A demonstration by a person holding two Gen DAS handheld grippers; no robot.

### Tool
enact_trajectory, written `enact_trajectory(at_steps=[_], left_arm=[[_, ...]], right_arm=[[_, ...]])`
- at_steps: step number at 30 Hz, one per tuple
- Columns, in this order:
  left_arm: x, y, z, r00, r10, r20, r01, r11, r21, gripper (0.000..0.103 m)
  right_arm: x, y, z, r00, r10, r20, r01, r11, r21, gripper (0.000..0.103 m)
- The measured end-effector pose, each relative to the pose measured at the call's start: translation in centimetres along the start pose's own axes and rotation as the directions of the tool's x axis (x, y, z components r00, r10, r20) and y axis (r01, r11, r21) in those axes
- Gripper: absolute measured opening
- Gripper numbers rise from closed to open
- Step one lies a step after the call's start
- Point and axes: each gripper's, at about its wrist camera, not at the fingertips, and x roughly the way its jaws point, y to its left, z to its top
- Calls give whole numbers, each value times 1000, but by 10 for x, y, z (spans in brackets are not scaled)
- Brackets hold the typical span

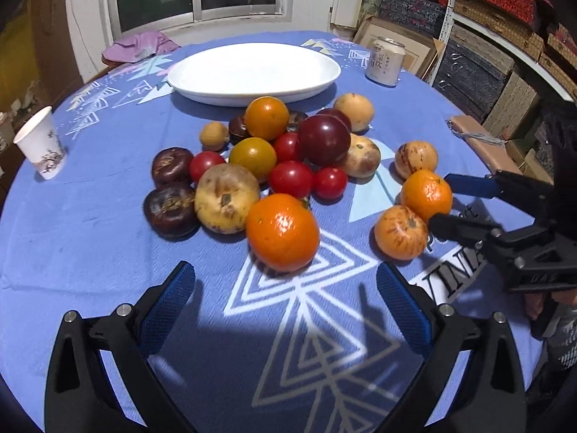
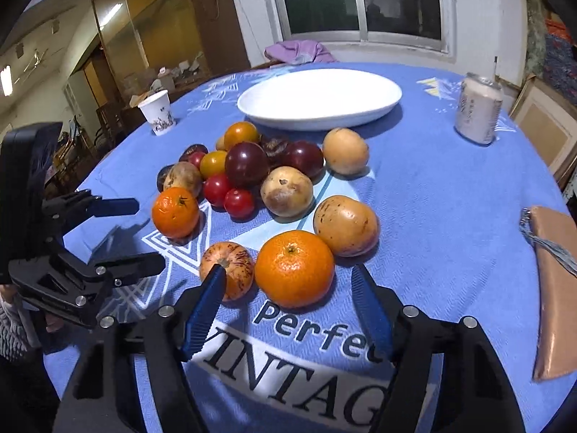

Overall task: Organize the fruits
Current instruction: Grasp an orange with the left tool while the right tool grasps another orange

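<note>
**Two grippers closing in on the fruit**

On a blue-clothed table (image 2: 450, 198) we are lining up each open gripper, left (image 1: 285, 292) and right (image 2: 288, 288), on its own orange (image 1: 282, 232) (image 2: 294, 269) at frame centre, the white dish (image 2: 319, 99) waiting empty above.

Left gripper (image 1: 285, 281), right gripper (image 2: 288, 281): both agape

Bright overhead indoor light, soft shadows under fruit, heavy fisheye warping, dark vignetted corners.
</note>
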Motion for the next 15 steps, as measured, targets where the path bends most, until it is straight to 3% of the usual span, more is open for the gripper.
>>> enact_trajectory(at_steps=[2, 4, 6, 10, 15], left_arm=[[7, 1, 6, 1000, -2, 2, 2, 1000, 1, 99], [13, 3, 9, 1000, -23, -4, 23, 1000, -6, 92], [22, 7, 10, 996, -76, -37, 75, 997, -27, 59], [31, 13, 15, 994, -105, -14, 105, 994, -43, 54], [33, 22, 21, 988, -153, -7, 152, 984, -89, 47]], right_arm=[[2, -4, 1, 1000, 16, -1, -16, 1000, 19, 73], [3, -6, 2, 1000, 28, -3, -28, 999, 30, 73], [4, -10, 3, 999, 48, -1, -48, 997, 53, 73], [6, -18, 3, 996, 93, -3, -92, 990, 105, 66], [10, -22, 2, 989, 147, -8, -144, 978, 148, 66]])
